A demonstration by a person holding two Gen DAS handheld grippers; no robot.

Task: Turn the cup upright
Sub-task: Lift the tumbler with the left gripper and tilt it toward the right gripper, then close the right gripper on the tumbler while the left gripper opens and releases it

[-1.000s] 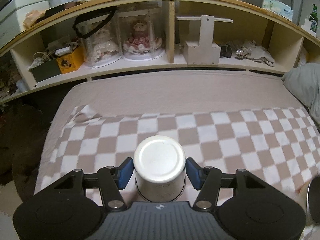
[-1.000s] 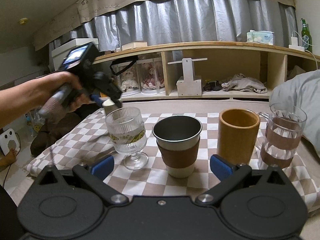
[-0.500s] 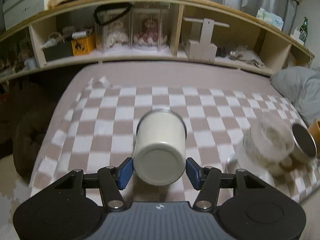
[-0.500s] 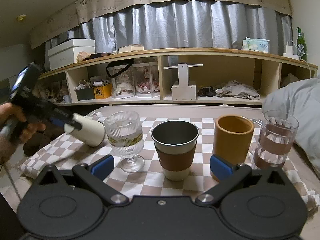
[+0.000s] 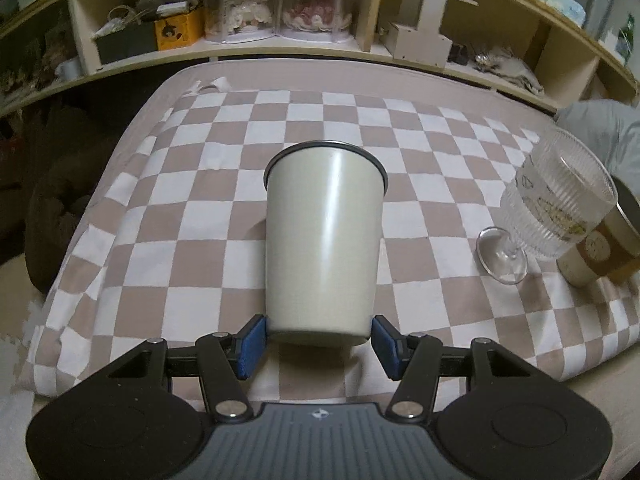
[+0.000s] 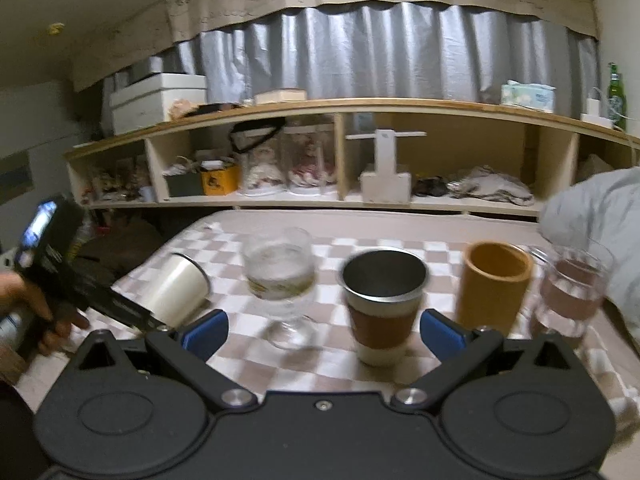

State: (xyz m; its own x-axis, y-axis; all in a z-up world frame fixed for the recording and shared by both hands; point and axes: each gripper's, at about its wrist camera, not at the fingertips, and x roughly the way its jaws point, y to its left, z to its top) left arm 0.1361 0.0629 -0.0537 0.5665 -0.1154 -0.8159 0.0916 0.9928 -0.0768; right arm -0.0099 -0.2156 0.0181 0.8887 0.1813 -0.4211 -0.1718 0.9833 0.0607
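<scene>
The left gripper [image 5: 318, 340] pinches a cream-white cup [image 5: 322, 240] at its base, one blue pad pressed against each side. The cup is lifted clear of the checkered cloth [image 5: 168, 240] and points away from the gripper, its dark metal rim toward the far edge of the cloth. Seen from the right wrist camera, the cup [image 6: 178, 290] is tilted, mouth up and angled to the right, above the cloth's left edge, with the left gripper [image 6: 158, 322] clamped on its lower end and the person's left hand [image 6: 36, 312] around the gripper's handle.

The right gripper [image 6: 322, 334] is spread wide and holds nothing (its blue pads stand well apart, low in the frame, near the front edge of the cloth).

Four other vessels stand upright in a row along the cloth [image 6: 436, 248] to the right of the held cup: a ribbed stemmed glass [image 6: 280, 280], a steel tumbler with a brown sleeve [image 6: 382, 300], a tan wooden cup [image 6: 494, 286], and a clear glass with a brownish band [image 6: 570, 292] near the right edge. This view is slightly blurred.

Behind the cloth runs a long wooden shelf [image 6: 400, 106] holding boxes and doll cases, with a grey curtain [image 6: 384, 52] above it.
</scene>
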